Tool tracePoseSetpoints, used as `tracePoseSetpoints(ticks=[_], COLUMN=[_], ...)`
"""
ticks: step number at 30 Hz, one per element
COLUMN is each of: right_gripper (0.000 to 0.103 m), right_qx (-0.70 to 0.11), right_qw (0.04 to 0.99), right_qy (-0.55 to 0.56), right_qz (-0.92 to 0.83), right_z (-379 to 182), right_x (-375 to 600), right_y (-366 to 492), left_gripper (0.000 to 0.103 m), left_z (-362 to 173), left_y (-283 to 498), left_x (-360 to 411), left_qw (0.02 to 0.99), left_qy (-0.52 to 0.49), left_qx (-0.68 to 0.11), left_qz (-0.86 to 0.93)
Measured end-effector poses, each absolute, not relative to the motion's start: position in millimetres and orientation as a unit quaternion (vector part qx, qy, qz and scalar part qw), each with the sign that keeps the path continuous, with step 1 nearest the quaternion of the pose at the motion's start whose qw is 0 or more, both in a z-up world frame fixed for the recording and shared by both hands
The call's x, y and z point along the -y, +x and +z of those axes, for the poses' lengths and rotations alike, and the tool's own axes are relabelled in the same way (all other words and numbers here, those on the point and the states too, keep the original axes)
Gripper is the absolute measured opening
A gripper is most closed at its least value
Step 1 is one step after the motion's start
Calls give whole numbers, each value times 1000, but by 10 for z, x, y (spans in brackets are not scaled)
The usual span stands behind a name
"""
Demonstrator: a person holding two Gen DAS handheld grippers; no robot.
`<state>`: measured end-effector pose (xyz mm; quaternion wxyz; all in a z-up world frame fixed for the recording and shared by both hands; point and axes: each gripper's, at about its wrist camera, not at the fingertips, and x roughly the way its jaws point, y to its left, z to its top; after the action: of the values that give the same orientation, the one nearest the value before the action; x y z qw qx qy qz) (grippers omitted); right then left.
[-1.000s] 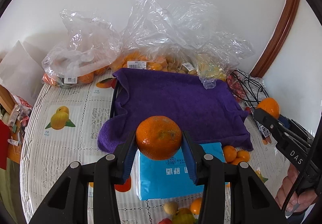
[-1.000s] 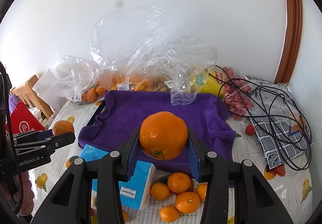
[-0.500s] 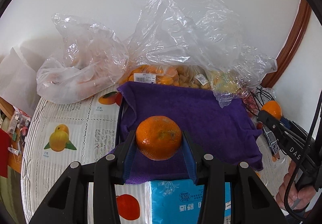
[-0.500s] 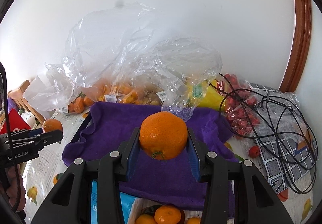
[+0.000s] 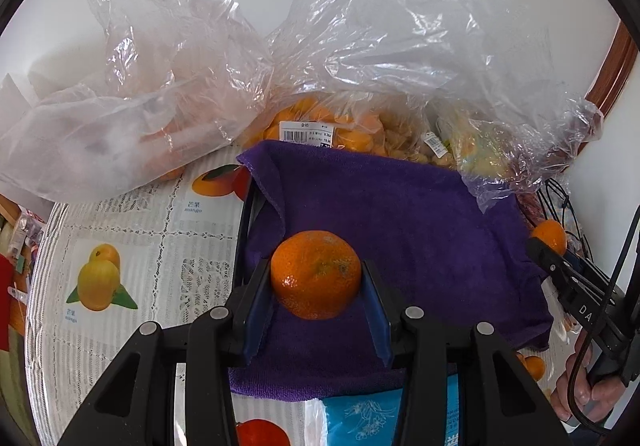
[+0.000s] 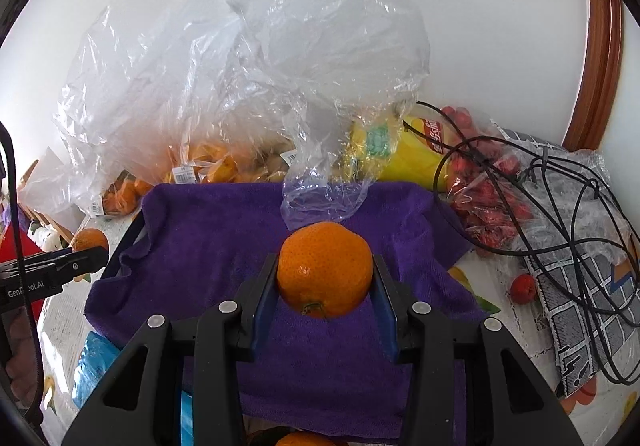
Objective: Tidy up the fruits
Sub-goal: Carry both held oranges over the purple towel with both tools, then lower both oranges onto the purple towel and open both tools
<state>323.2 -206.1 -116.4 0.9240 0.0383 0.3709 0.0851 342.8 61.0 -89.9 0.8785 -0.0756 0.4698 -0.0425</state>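
Left tongs (image 5: 316, 278) grip an orange (image 5: 316, 274) between both blue pads, held above the purple towel (image 5: 400, 213). Right tongs (image 6: 325, 274) grip a second orange (image 6: 325, 270), stem end down, above the same towel. The towel covers a dark tray (image 5: 244, 230) on the table (image 5: 168, 246). Clear bags (image 6: 224, 85) of fruit lie behind the towel, touching its far edge

Both grippers level, side by side: left gripper (image 5: 316, 278) & right gripper (image 6: 325, 274) fingers clamped, each w/ load.
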Motion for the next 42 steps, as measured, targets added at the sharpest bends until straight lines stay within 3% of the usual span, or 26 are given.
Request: tracePoseSetpoints(ticks=[28,30,42], right_gripper=[44,40,43], right_qx=[-417,-418,-408], right_qw=[905,904,907], right_qy=[26,28,40], right_qz=[84,86,91], right_z=[-1497,-1504,-1335], right_x=[2007,2009,2019], right_y=[3338,3344,3235], left_gripper=[42,42,43], left_z=[-1361,-1387,-1246], left_y=[3588,3598,3504], left_x=[-486,-474,-526], left_qw=[851,849,859], left_qy=[-67,-66,-73], left_qx=[-519,-523,-505], left_qz=[-39,-40,-49])
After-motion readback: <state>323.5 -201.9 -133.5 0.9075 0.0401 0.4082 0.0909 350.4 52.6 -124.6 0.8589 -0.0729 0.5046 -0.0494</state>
